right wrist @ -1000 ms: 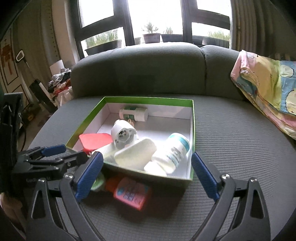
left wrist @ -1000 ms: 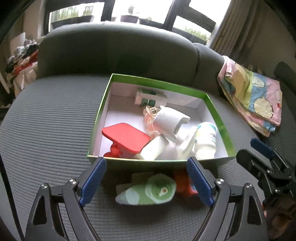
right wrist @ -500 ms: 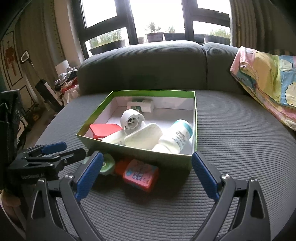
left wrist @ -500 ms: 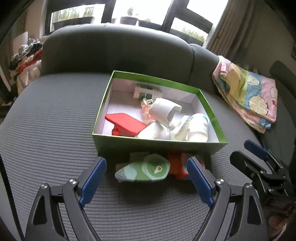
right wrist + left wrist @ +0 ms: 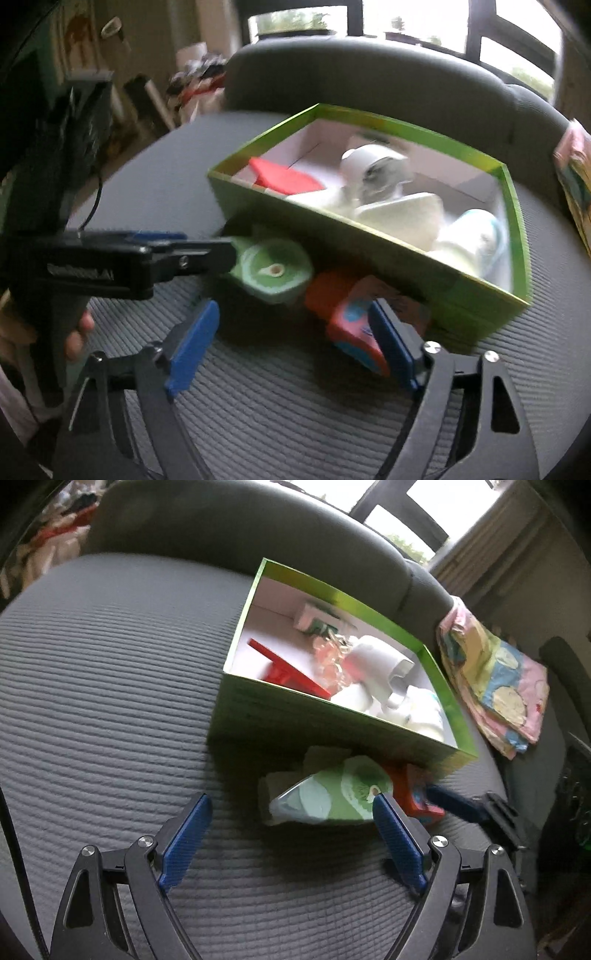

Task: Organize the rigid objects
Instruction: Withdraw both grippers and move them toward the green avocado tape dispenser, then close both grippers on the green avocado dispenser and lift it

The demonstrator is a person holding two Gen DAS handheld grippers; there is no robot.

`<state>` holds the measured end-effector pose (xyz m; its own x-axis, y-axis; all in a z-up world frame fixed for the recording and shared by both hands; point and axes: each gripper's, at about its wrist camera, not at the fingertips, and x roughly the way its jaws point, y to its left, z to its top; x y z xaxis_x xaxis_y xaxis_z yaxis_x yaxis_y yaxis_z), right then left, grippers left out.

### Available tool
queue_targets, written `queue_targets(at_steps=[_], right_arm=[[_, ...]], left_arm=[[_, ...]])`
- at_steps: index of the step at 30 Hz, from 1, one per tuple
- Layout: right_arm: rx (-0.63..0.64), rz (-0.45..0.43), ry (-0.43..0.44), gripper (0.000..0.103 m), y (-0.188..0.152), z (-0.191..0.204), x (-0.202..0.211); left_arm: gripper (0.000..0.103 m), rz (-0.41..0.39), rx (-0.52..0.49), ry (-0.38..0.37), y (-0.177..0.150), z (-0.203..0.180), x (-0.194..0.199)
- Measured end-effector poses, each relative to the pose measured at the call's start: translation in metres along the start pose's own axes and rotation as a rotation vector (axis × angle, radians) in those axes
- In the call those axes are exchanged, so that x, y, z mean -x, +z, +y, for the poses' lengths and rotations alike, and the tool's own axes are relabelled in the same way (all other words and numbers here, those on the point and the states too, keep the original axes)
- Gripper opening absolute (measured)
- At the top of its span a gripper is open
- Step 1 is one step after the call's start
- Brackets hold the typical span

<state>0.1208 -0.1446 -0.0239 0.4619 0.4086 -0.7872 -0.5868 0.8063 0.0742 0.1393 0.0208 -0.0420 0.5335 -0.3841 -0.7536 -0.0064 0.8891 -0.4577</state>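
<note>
Beside green box (image 5: 369, 240), both claws spread, right view alone shows holder's fingers (image 5: 75, 334).

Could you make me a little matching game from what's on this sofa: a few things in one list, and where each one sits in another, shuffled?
Things:
1. red flat piece
2. green round-topped item
3. patterned cloth
4. orange-red pack

Places:
A. on the cushion outside the green box, at the left gripper
B. draped at the sofa's far right
C. inside the box, left part
D. on the cushion outside the box, at the right gripper

Pairs: 1-C, 2-A, 3-B, 4-D
</note>
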Motion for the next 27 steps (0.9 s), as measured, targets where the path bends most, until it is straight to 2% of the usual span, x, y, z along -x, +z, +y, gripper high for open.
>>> queue_targets(at_steps=[8, 10, 12, 13, 15, 19, 27], right_arm=[[0.089, 0.000, -0.004, 0.079, 0.013, 0.013, -0.025], [0.134, 0.000, -0.021, 0.073, 0.015, 0.017, -0.030], [0.166, -0.001, -0.017, 0.061, 0.016, 0.020, -0.033], [0.177, -0.001, -0.006, 0.057, 0.016, 0.021, -0.034], [0.178, 0.011, 0.015, 0.057, 0.018, 0.022, -0.038], [0.201, -0.001, 0.028, 0.053, 0.016, 0.025, -0.039], [0.146, -0.021, 0.096, 0.052, 0.016, 0.030, -0.037]], left_arm=[[0.089, 0.031, 0.036, -0.088, 0.001, 0.008, -0.013], [0.089, 0.017, 0.048, -0.101, 0.002, 0.010, -0.011], [0.088, 0.010, 0.059, -0.106, 0.002, 0.013, -0.010], [0.079, 0.012, 0.064, -0.111, 0.002, 0.014, -0.011], [0.065, 0.026, 0.067, -0.125, 0.002, 0.014, -0.014], [0.063, 0.015, 0.054, -0.122, 0.002, 0.010, -0.012], [0.061, -0.029, 0.044, -0.104, 0.004, 0.011, 0.003]])
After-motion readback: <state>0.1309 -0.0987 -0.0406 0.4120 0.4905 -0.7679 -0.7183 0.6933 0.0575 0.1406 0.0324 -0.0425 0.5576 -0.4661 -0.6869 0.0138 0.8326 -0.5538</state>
